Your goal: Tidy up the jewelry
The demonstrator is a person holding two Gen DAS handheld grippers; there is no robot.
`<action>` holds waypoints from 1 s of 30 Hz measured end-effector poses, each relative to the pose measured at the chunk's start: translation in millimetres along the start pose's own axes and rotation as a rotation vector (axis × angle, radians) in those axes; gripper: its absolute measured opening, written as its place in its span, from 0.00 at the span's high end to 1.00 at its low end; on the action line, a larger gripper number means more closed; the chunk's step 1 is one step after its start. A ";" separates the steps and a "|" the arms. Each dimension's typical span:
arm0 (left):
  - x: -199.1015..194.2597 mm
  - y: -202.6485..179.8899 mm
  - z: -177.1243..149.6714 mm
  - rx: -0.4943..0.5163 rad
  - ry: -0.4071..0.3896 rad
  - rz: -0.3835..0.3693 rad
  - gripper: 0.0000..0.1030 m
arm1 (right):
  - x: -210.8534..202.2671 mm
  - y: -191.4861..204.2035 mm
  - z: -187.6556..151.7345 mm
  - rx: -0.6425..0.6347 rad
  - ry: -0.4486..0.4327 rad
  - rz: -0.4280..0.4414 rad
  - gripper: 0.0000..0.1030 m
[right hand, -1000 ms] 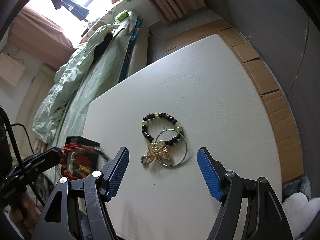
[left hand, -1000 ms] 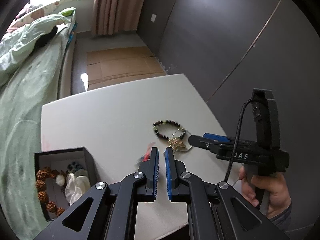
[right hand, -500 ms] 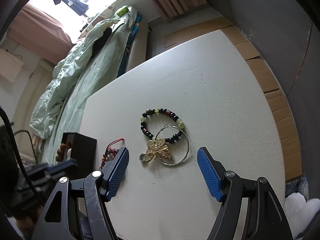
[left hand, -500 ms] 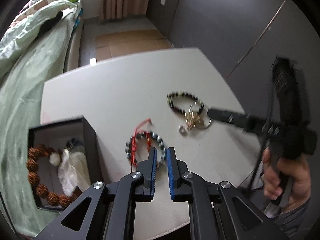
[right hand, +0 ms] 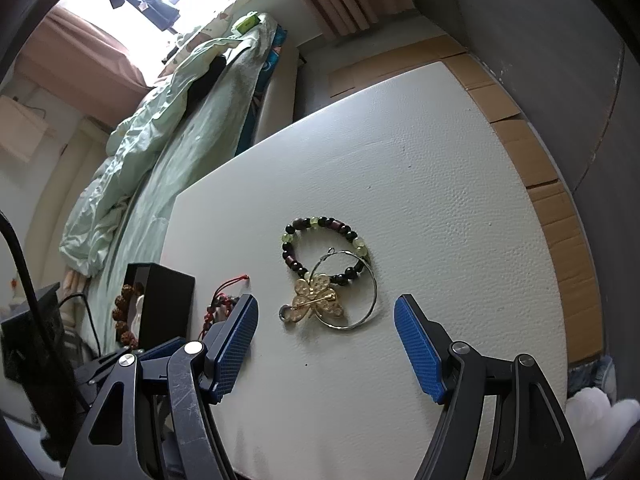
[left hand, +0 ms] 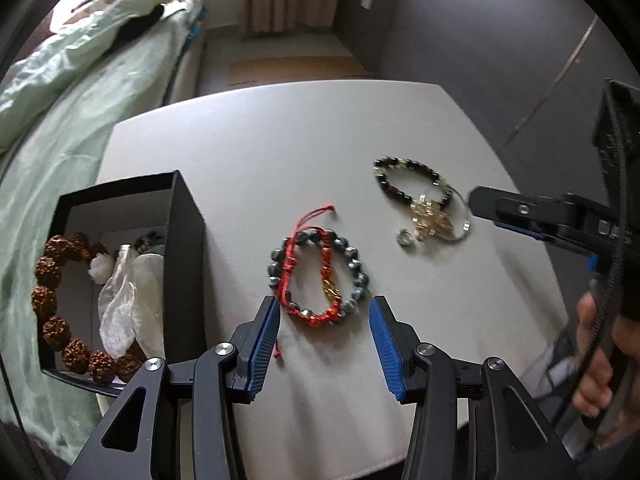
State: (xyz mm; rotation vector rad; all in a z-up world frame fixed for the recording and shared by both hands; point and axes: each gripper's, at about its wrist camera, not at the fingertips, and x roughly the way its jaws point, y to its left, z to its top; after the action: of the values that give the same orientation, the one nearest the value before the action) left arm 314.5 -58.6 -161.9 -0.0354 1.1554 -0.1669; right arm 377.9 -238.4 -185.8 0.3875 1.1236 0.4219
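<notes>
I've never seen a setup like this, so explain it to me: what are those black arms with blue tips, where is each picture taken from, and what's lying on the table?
They are hand-held tongs, one per hand, each carrying a wide-angle camera that looks along its blue pads. One picture comes from the left tongs, the other from the right tongs. Both are open and hold nothing; the left ones have just been opening, above a red cord bracelet and grey bead bracelet on the white table. Further right lie a dark bead bracelet, a gold butterfly brooch and a thin hoop. A black box holds brown beads.
</notes>
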 end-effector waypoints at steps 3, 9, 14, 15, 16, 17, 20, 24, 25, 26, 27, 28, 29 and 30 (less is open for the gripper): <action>5.6 -6.4 -0.5 0.003 0.002 0.077 0.54 | -0.5 0.9 -0.3 0.002 -0.002 0.000 0.30; 6.5 -7.1 -6.3 -0.114 -0.026 0.095 0.60 | -1.8 -1.3 0.8 0.008 -0.007 0.003 0.30; 15.9 4.0 -10.7 -0.260 -0.050 0.119 0.60 | -1.3 -1.9 1.9 -0.002 -0.008 -0.010 0.30; 17.1 7.9 -11.8 -0.295 -0.057 0.114 0.60 | -0.5 -1.2 1.9 -0.008 -0.006 -0.013 0.30; 17.2 10.1 -12.2 -0.316 -0.065 0.117 0.63 | 0.0 -1.0 2.0 -0.014 -0.004 -0.016 0.31; 17.1 10.8 -12.0 -0.329 -0.071 0.121 0.67 | 0.6 -1.2 2.3 -0.018 -0.002 -0.019 0.32; 18.2 13.1 -10.8 -0.360 -0.079 0.117 0.83 | 4.3 -1.6 4.6 -0.025 0.006 -0.032 0.38; 14.3 9.4 -10.0 -0.350 -0.092 0.118 0.94 | 16.0 3.6 9.0 -0.062 0.028 -0.094 0.46; 10.5 8.5 -8.9 -0.344 -0.101 0.119 0.93 | 19.5 4.8 9.9 -0.072 0.038 -0.109 0.47; 7.0 6.8 -8.8 -0.340 -0.109 0.114 0.93 | 22.7 6.0 10.2 -0.085 0.045 -0.133 0.50; 2.5 5.4 -7.7 -0.330 -0.120 0.108 0.93 | 24.2 9.5 10.4 -0.111 0.041 -0.163 0.53; -0.3 4.1 -7.0 -0.321 -0.128 0.108 0.93 | 25.9 12.0 10.3 -0.132 0.042 -0.185 0.53; -4.4 3.1 -5.7 -0.310 -0.138 0.106 0.93 | 26.3 13.2 10.8 -0.144 0.041 -0.196 0.54; -7.5 2.2 -5.1 -0.302 -0.144 0.103 0.93 | 27.5 15.5 10.4 -0.162 0.039 -0.219 0.59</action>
State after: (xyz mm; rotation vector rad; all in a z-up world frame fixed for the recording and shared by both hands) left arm 307.1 -55.0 -157.4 -0.2507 1.0273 0.1012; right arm 395.7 -212.0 -195.5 0.1134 1.1471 0.3254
